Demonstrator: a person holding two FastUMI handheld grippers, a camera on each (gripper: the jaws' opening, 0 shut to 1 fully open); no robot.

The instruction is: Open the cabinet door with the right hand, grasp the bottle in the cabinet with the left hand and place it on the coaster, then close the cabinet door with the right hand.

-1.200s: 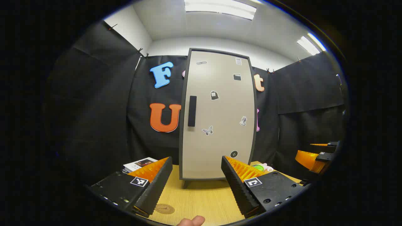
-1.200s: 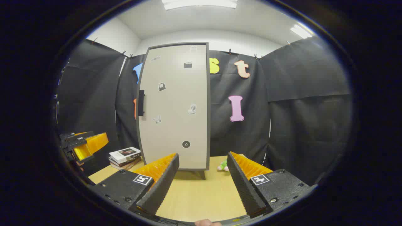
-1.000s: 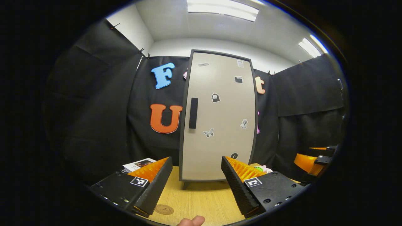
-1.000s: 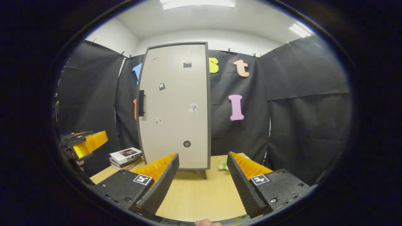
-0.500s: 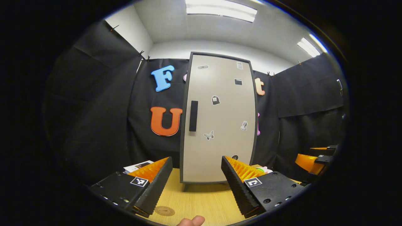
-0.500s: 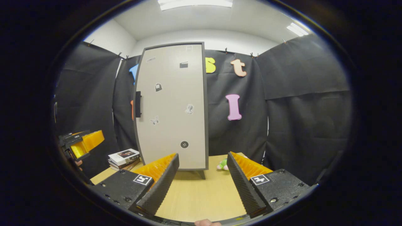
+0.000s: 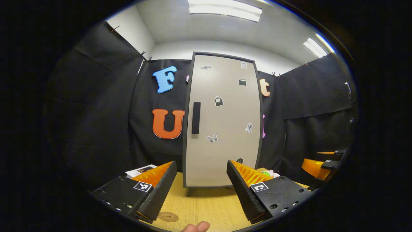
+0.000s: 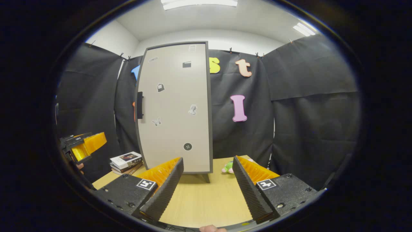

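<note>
A tall beige cabinet (image 7: 222, 122) (image 8: 175, 109) with a dark frame stands on the wooden table, its door shut. A black vertical handle (image 7: 195, 118) (image 8: 139, 105) sits on the door's left edge. The bottle is hidden behind the door. A round brown coaster (image 7: 168, 216) lies on the table near my left gripper's left finger. My left gripper (image 7: 201, 187) is open and empty, well short of the cabinet. My right gripper (image 8: 207, 185) is open and empty too, in front of the cabinet's right part. Each gripper shows at the edge of the other's view: the right gripper (image 7: 317, 166) and the left gripper (image 8: 82, 146).
A stack of books (image 8: 126, 161) (image 7: 141, 170) lies on the table left of the cabinet. A small green and pink toy (image 8: 228, 167) (image 7: 268, 174) lies to its right. The wooden table (image 8: 206, 196) stretches between the grippers and the cabinet.
Both views have drifted a little; in the right gripper view the cabinet has slid slightly left. The door stays shut and both grippers stay open.
</note>
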